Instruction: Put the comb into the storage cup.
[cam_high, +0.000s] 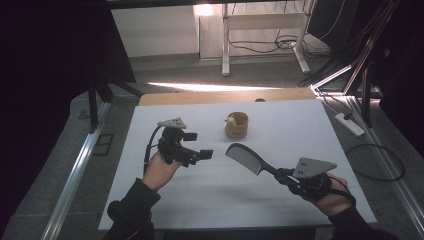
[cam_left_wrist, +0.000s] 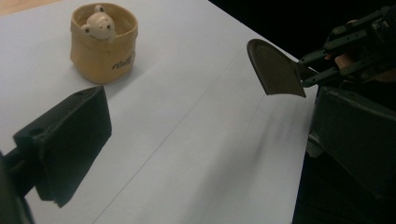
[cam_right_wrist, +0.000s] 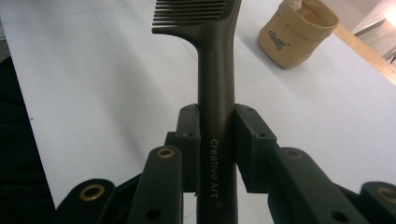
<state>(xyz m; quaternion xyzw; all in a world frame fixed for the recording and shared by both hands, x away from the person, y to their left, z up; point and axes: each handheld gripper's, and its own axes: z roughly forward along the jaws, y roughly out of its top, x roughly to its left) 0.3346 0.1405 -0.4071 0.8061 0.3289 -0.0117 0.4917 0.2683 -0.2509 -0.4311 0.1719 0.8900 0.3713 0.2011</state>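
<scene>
While right gripper (cam_high: 283, 176) fingers clamp comb (cam_high: 246, 158), left gripper (cam_high: 205, 154) wide, pot (cam_high: 236, 125) beyond.

Lab-type recording room: white tabletop (cam_high: 300, 150) inside aluminium frame rails (cam_high: 75, 170), loose cables (cam_high: 260, 45) and power strip (cam_high: 349, 124) on grey floor.

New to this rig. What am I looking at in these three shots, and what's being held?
No robot: a person holds a hand-operated gripper in each hand. One camera looks down from above; the others ride on each gripper, looking along its black jaws. On the white table stands a tan fabric pot with a small bear figure inside. The right gripper is shut on the handle of a dark comb, lifted off the table. The left gripper is open and holds nothing.
</scene>
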